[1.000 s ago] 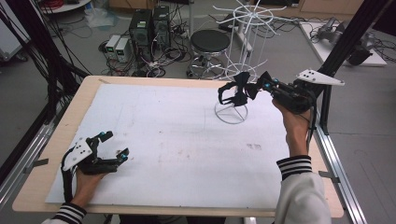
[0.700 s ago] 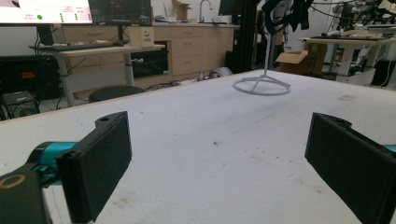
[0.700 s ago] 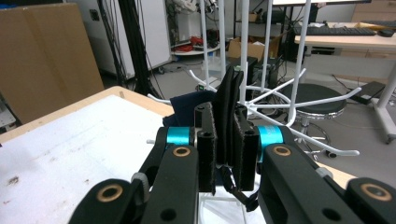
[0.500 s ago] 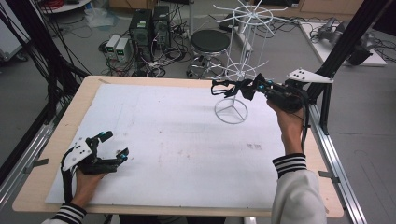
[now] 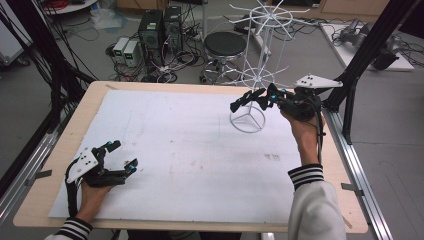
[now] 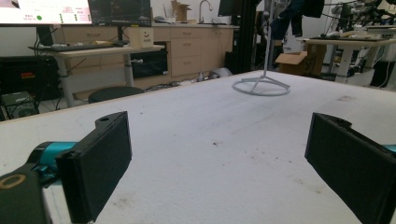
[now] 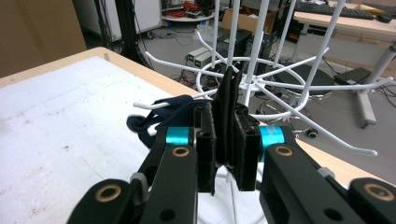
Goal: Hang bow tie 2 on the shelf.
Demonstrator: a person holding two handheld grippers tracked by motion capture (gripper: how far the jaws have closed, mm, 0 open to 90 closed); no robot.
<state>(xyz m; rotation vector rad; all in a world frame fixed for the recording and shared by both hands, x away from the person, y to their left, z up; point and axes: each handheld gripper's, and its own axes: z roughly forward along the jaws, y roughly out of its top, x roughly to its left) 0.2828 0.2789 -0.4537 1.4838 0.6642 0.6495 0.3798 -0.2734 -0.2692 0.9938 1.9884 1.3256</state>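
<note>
dark cloth is what we have clamped in our right gripper, up beside the white wire rack at the far right of the table.

starting at the left: our left gripper rests low on the white mat near the front left corner, well apart from the rack. in the left gripper view its two black jaws stand wide apart with nothing between them, just bare mat, and the rack's round base sits far ahead.

moving right: our right gripper is held above the mat, pointing leftward, just in front of the rack's pole. in the right gripper view the jaws are pressed together on a thin fold of the dark fabric, which stands up between the pads, while the rest of the cloth bunches to the left of the jaws. one white prong of the rack runs into that bunch; we cannot tell whether the cloth hangs on it. the rack's lower ring lies right behind the jaws.
</note>
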